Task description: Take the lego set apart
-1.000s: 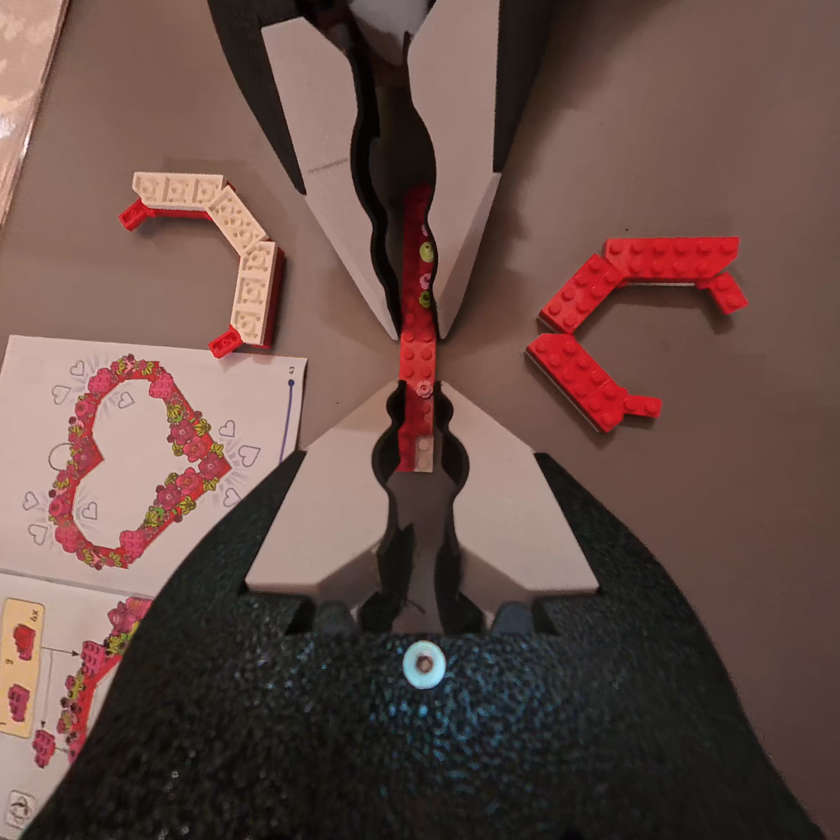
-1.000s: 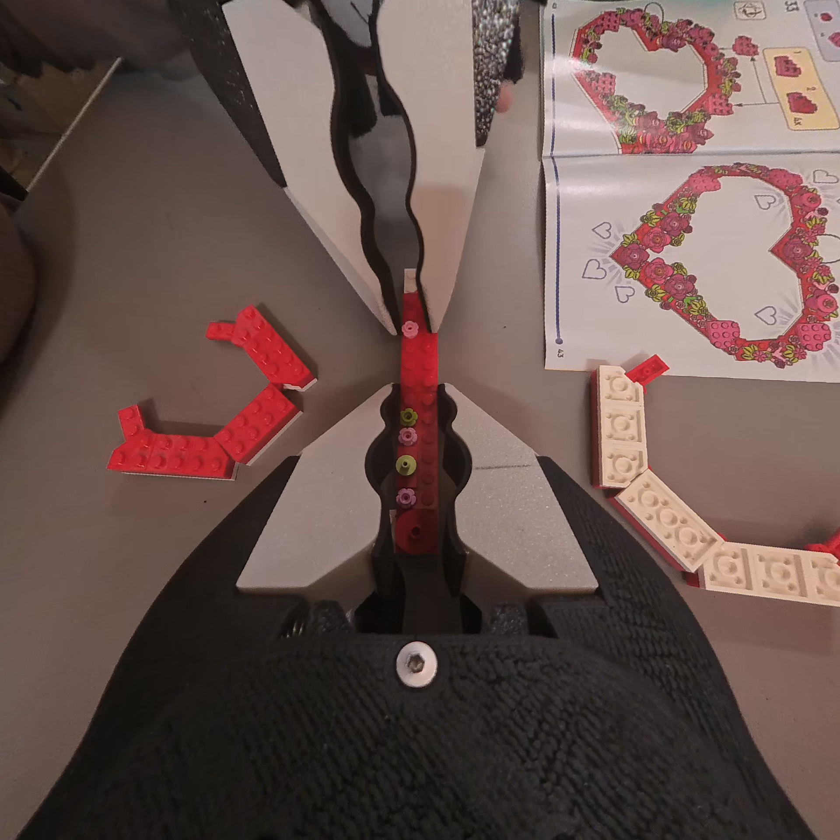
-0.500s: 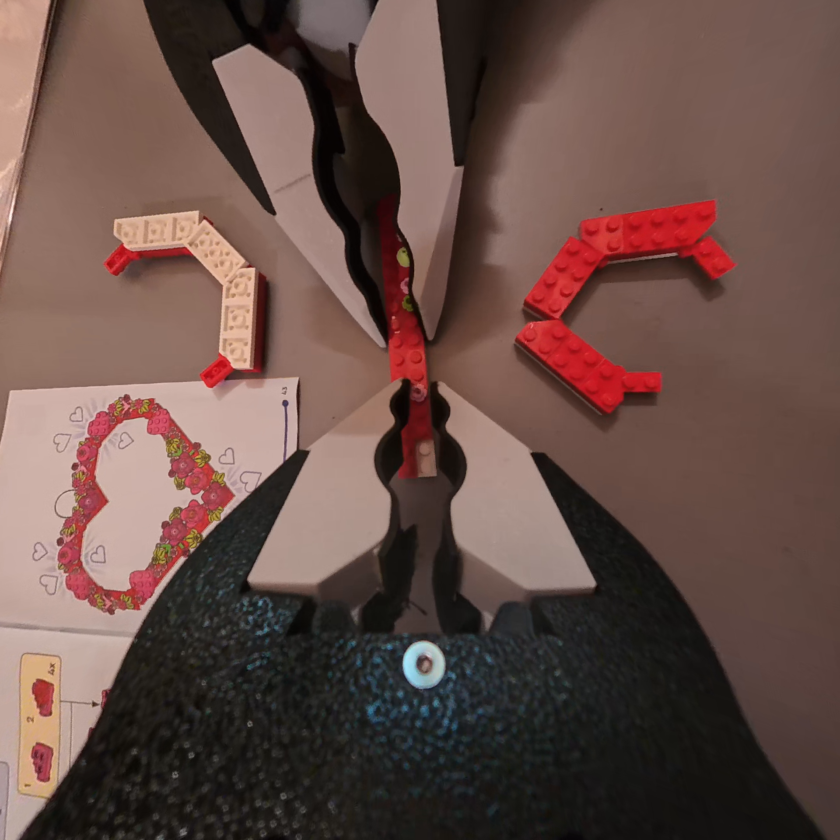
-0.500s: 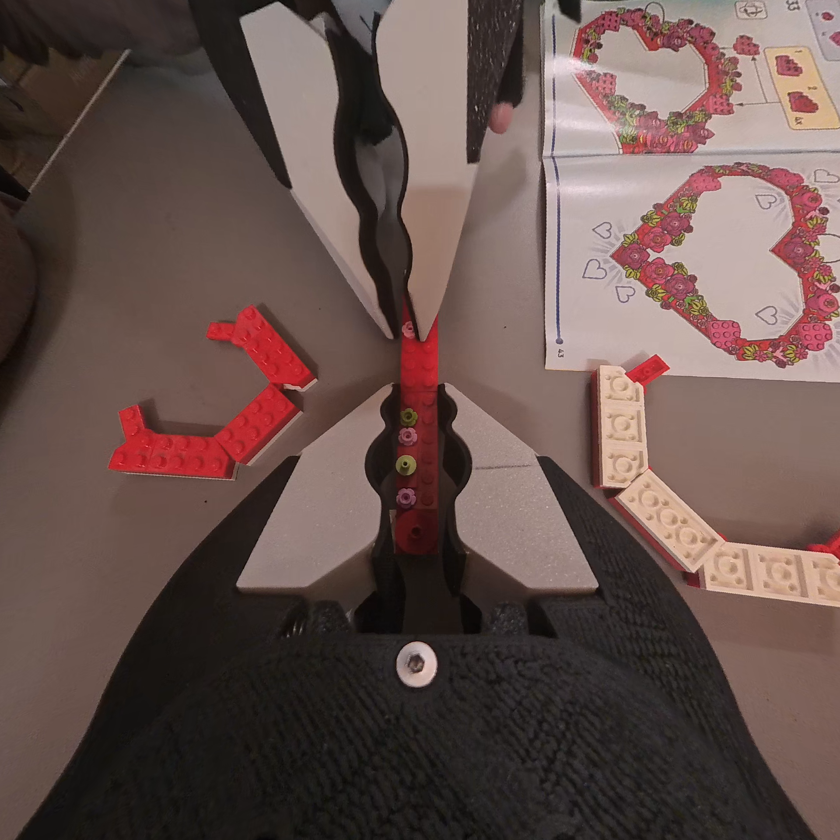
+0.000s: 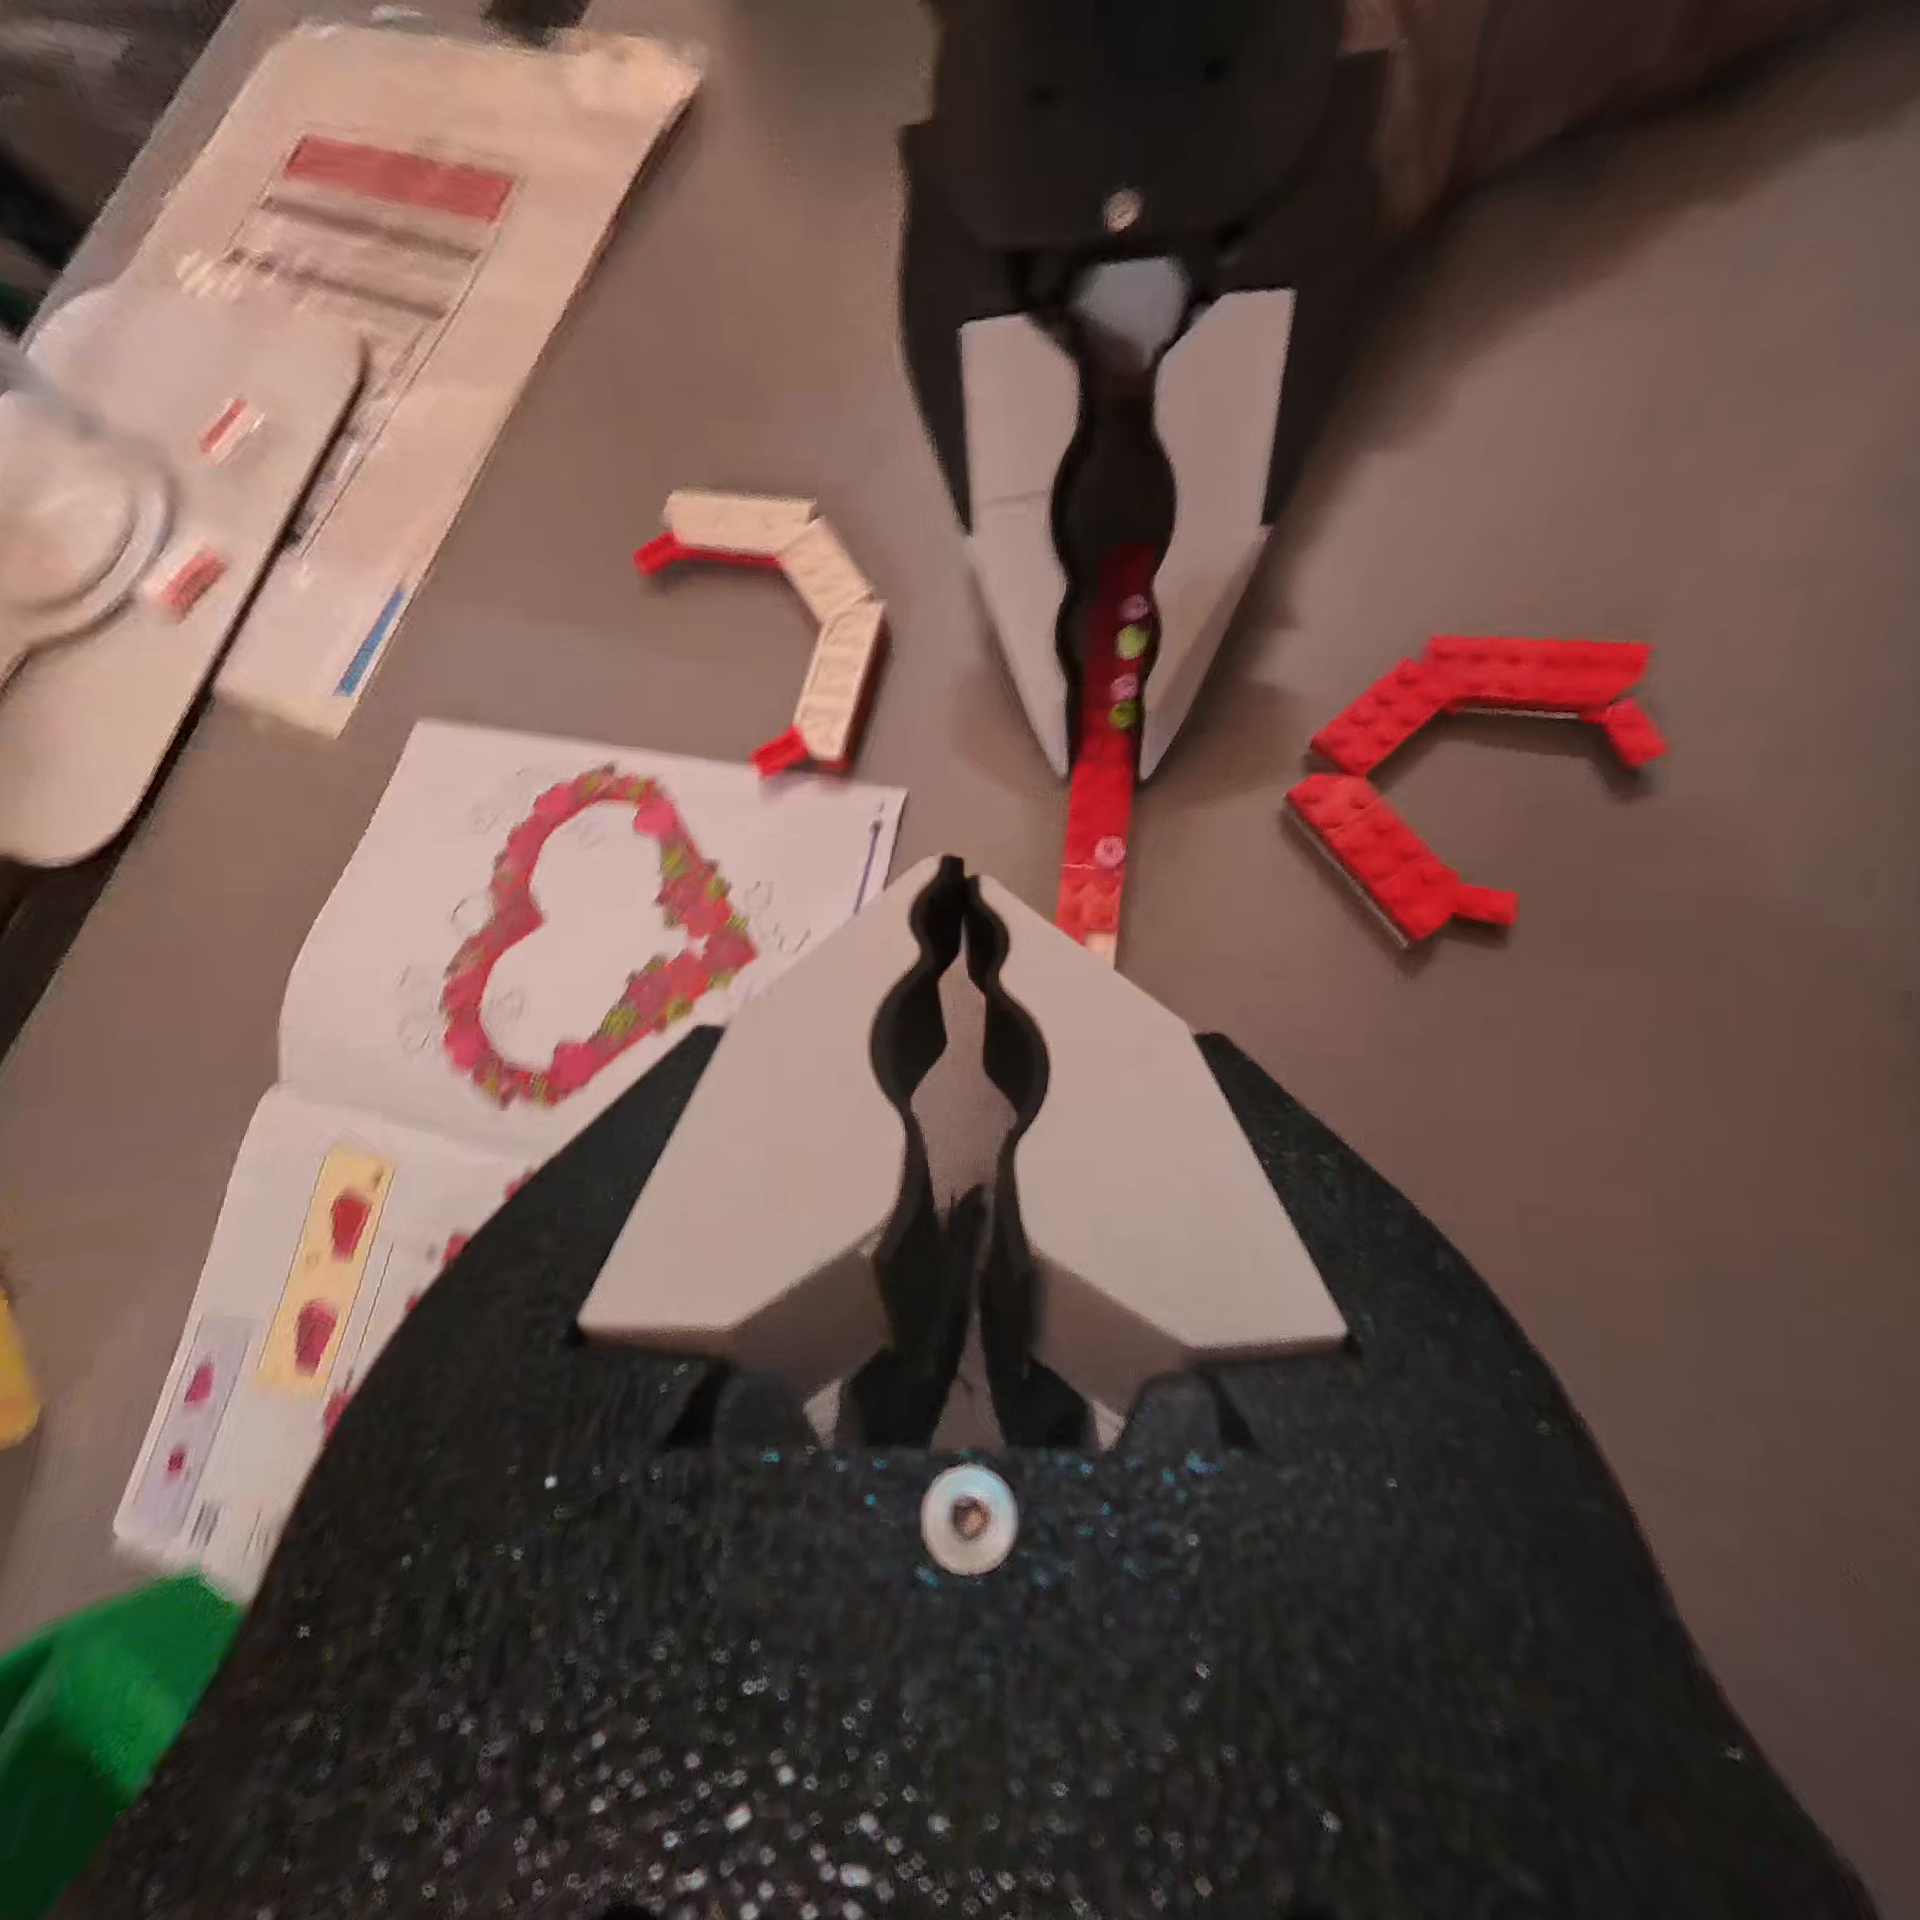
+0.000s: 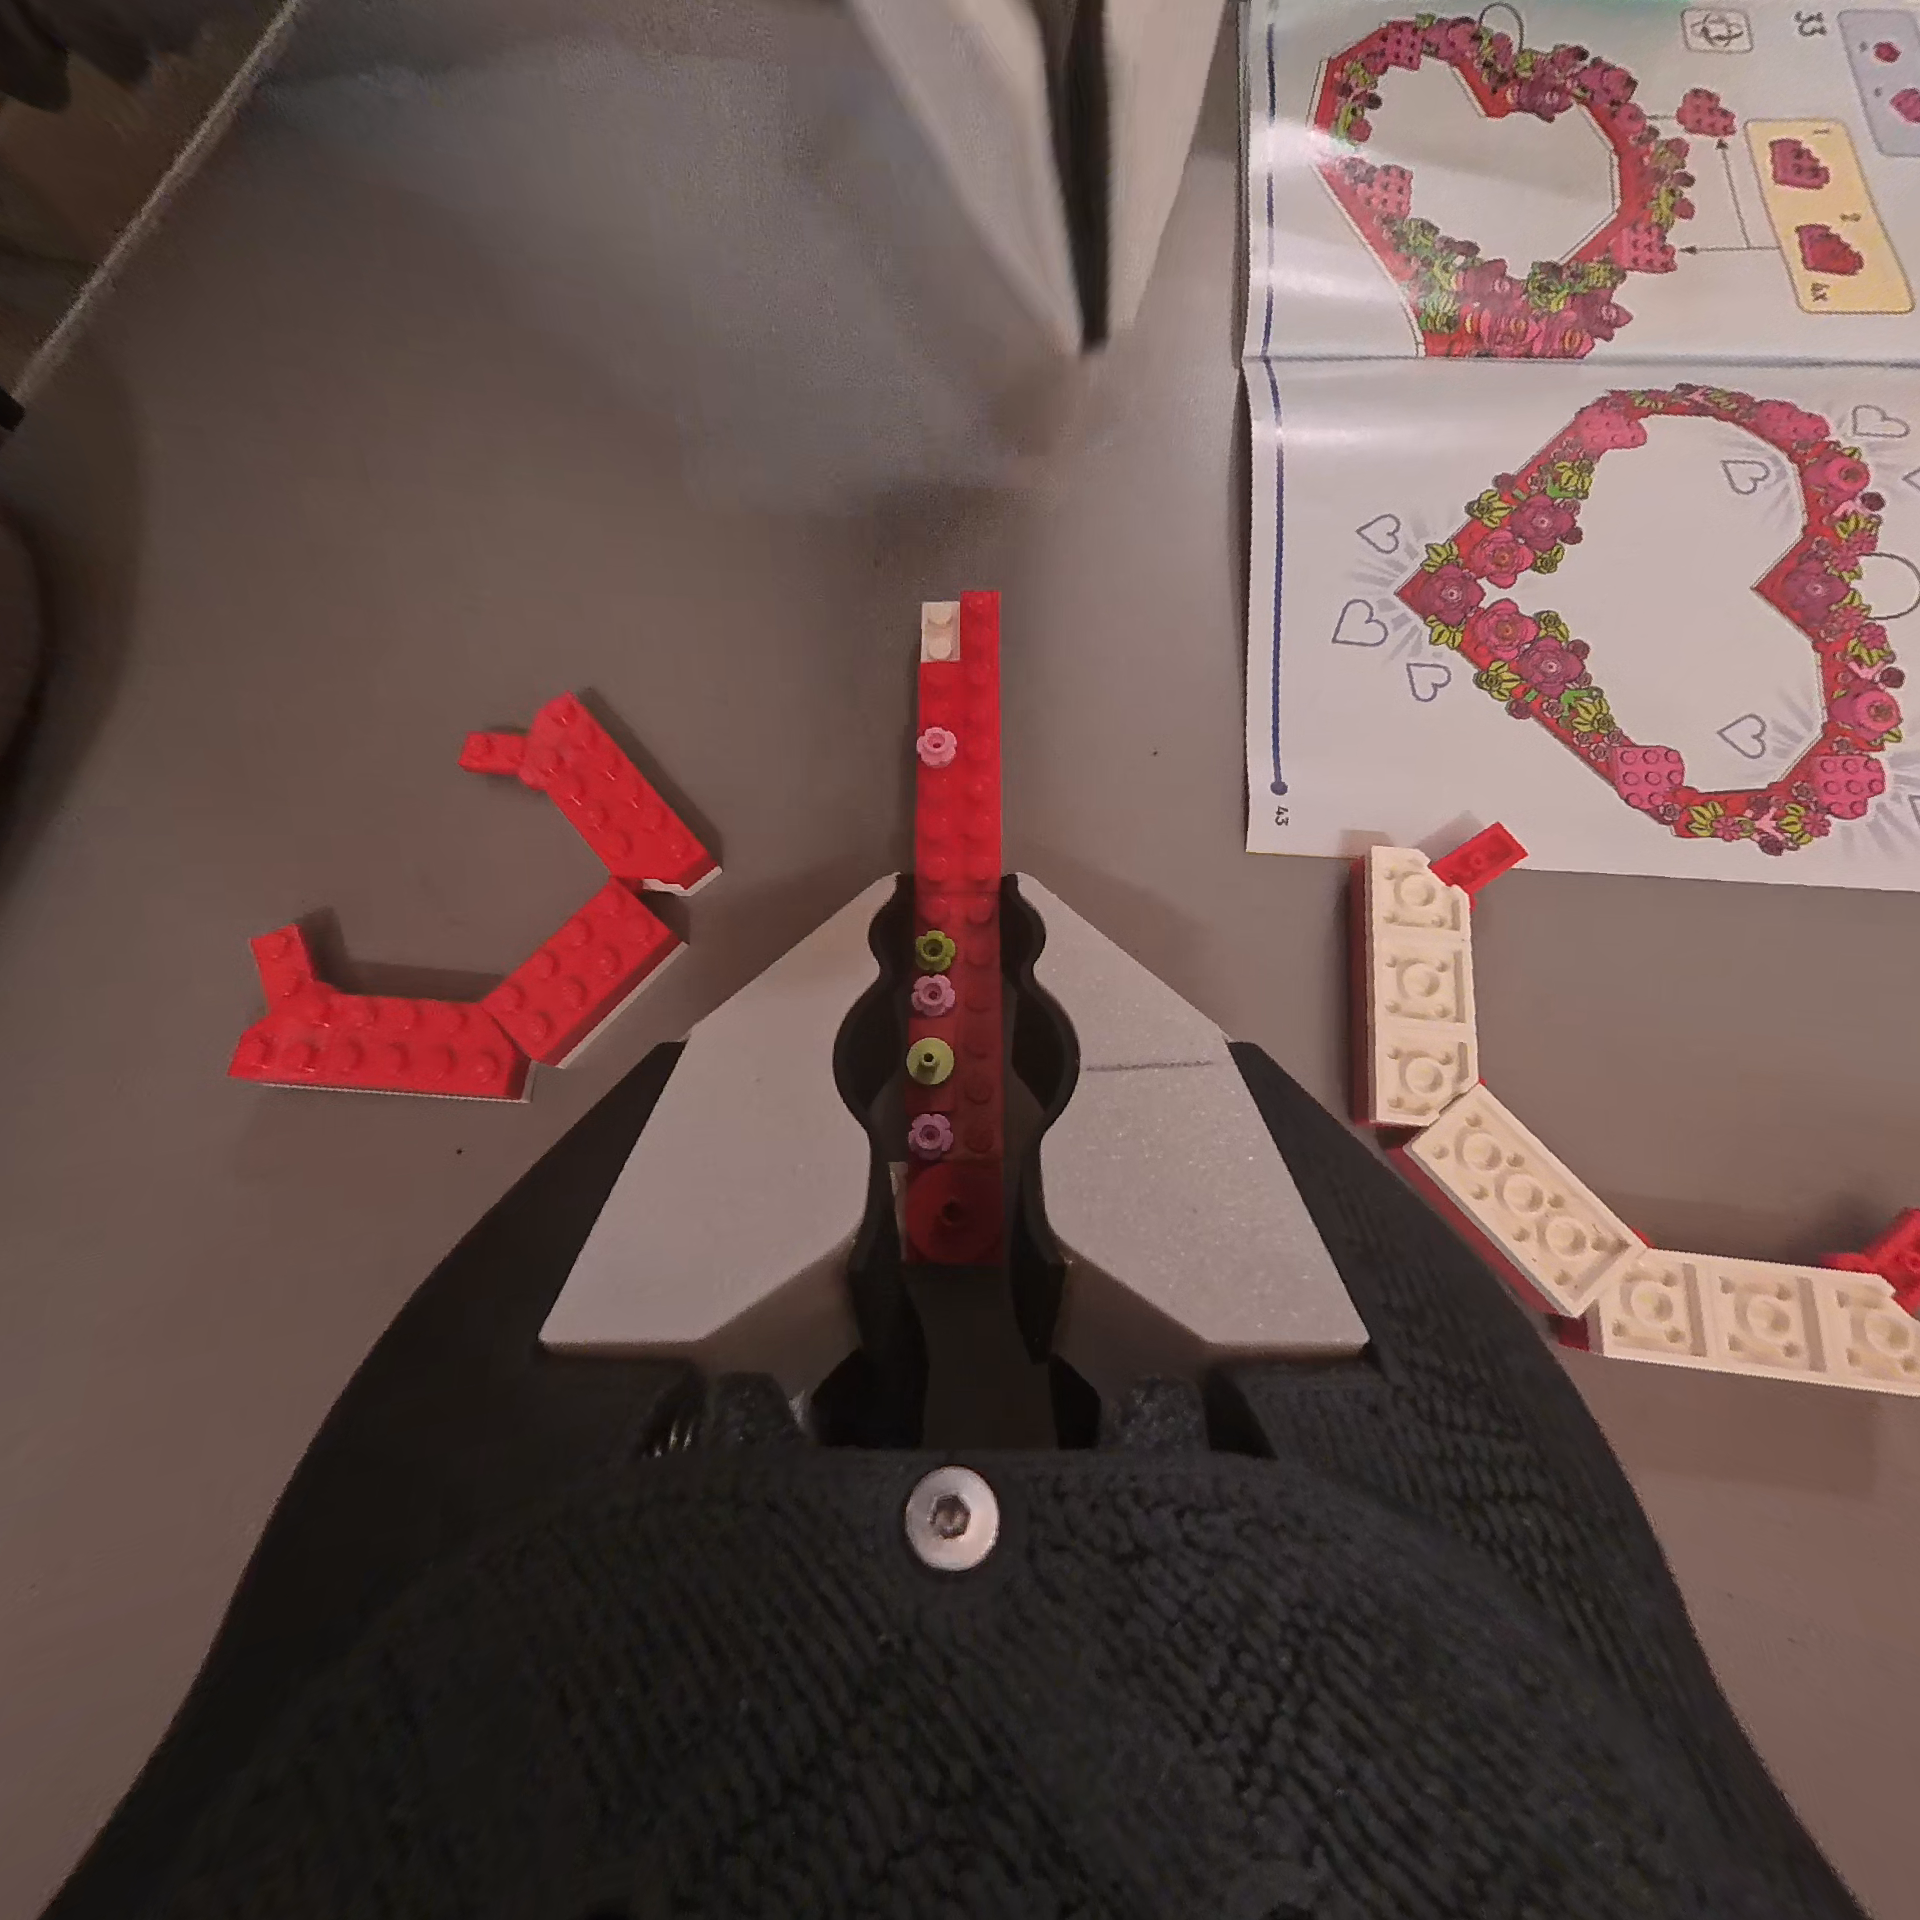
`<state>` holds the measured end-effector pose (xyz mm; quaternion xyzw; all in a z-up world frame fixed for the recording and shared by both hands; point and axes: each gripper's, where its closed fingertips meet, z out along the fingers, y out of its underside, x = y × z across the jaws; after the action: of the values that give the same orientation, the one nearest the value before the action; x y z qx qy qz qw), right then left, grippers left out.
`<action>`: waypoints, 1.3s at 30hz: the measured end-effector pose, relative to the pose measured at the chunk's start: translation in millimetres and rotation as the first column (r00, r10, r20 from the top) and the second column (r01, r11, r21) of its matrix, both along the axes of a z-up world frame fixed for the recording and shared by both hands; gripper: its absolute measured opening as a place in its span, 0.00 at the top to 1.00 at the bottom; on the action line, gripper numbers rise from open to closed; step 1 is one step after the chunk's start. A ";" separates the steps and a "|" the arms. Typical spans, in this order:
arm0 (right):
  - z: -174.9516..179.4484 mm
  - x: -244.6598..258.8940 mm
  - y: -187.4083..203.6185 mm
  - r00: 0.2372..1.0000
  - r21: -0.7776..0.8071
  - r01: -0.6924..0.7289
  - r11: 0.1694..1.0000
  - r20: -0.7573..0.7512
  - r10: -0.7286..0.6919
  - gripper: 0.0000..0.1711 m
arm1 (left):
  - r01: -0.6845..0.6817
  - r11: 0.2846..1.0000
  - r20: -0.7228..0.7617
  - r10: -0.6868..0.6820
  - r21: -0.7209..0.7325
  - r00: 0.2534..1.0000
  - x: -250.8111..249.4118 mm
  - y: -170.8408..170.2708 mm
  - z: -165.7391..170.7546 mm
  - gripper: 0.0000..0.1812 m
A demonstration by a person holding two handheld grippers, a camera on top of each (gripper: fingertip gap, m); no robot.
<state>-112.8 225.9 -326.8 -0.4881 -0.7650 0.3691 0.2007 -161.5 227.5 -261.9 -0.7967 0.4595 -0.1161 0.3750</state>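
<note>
A long red lego strip [image 6: 961, 790] with small pink and green flower studs and a white stud at its far end is clamped in my right gripper [image 6: 956, 883], which is shut on its near half. In the left wrist view the strip [image 5: 1096, 842] sticks out of the right gripper [image 5: 1103, 769] toward me. My left gripper [image 5: 951, 883] is shut and empty, just left of the strip's free end. It shows blurred at the top of the right wrist view [image 6: 1081, 312]. A curved red plate section [image 5: 1455, 769] [image 6: 488, 935] and an upturned white-bottomed curved section [image 5: 821, 613] [image 6: 1507, 1143] lie on the grey table.
An open instruction booklet [image 5: 582, 935] [image 6: 1558, 520] lies beside the white section. A paper packet [image 5: 395, 312] and a clear plastic thing [image 5: 62, 499] lie at the far left. Something green [image 5: 94, 1714] is at the lower left. The table edge [image 6: 156, 208] runs at the upper left. My right fingertips sit around 9 centimetres from my left ones.
My left gripper has come off the strip's end, shut empty, and pulled back and to the left. The right gripper still holds the strip in the same place.
</note>
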 end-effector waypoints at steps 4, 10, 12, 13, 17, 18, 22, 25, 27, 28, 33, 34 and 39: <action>0.3 -0.1 -0.1 1.000 -0.009 0.000 1.000 -0.001 0.000 0.91 | 0.028 0.998 0.066 -0.024 -0.064 0.998 5.7 -18.7 3.3 1.00; 0.4 -0.2 -0.2 1.000 -0.014 0.006 1.000 -0.002 -0.006 0.91 | 0.109 0.993 -0.085 -0.114 -0.052 0.990 37.4 -16.9 -40.0 0.93; 0.5 -0.3 -0.1 1.000 -0.013 0.006 1.000 -0.002 -0.006 0.91 | 0.104 0.991 -0.074 -0.110 -0.079 0.991 42.2 -13.2 -49.1 0.93; 0.5 -0.3 0.0 1.000 -0.013 0.006 1.000 -0.002 -0.006 0.91 | 0.100 0.991 -0.074 -0.107 -0.092 0.992 42.5 -11.7 -52.6 0.94; 0.5 -0.4 0.0 1.000 -0.014 0.005 1.000 -0.002 -0.005 0.91 | 0.090 0.989 -0.099 -0.101 -0.114 0.990 38.2 -8.6 -58.0 0.95; 0.5 -0.5 0.1 1.000 -0.015 0.005 1.000 -0.002 -0.005 0.91 | 0.098 0.988 -0.102 -0.110 -0.116 0.989 37.8 -9.4 -57.8 0.96; 0.5 -0.6 0.2 1.000 -0.014 0.004 1.000 -0.002 -0.004 0.91 | 0.129 0.984 -0.118 -0.143 -0.119 0.983 38.4 -13.0 -58.4 0.96; 0.5 -0.5 0.2 1.000 -0.012 0.005 1.000 -0.002 -0.005 0.91 | 0.135 0.985 -0.134 -0.150 -0.111 0.980 37.6 -11.5 -59.6 0.98; 0.4 -0.7 0.3 1.000 -0.005 0.004 1.000 -0.002 -0.004 0.91 | 0.119 0.984 -0.132 -0.137 -0.130 0.982 37.2 -11.6 -60.0 0.98; 0.3 -0.6 0.3 1.000 0.000 0.004 1.000 -0.002 -0.004 0.91 | 0.111 0.985 -0.138 -0.129 -0.135 0.982 36.8 -11.6 -60.4 0.98; 0.0 -0.4 0.5 1.000 0.010 0.007 1.000 0.000 -0.007 0.91 | 0.120 0.988 -0.228 -0.139 -0.092 0.964 35.6 -11.8 -59.5 0.98; -0.1 -0.5 0.6 1.000 0.008 0.008 1.000 0.001 -0.008 0.91 | 0.114 0.990 -0.206 -0.130 -0.088 0.970 35.9 -11.6 -57.9 0.98; -0.2 -0.5 0.6 1.000 0.021 0.008 1.000 0.000 -0.008 0.91 | 0.068 0.998 -0.091 -0.068 -0.001 0.994 31.2 -8.0 -28.9 1.00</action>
<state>-113.3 226.6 -327.0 -0.4892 -0.7669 0.3602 0.2071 -130.4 219.5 -290.8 -0.7846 0.5032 -0.0917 0.3505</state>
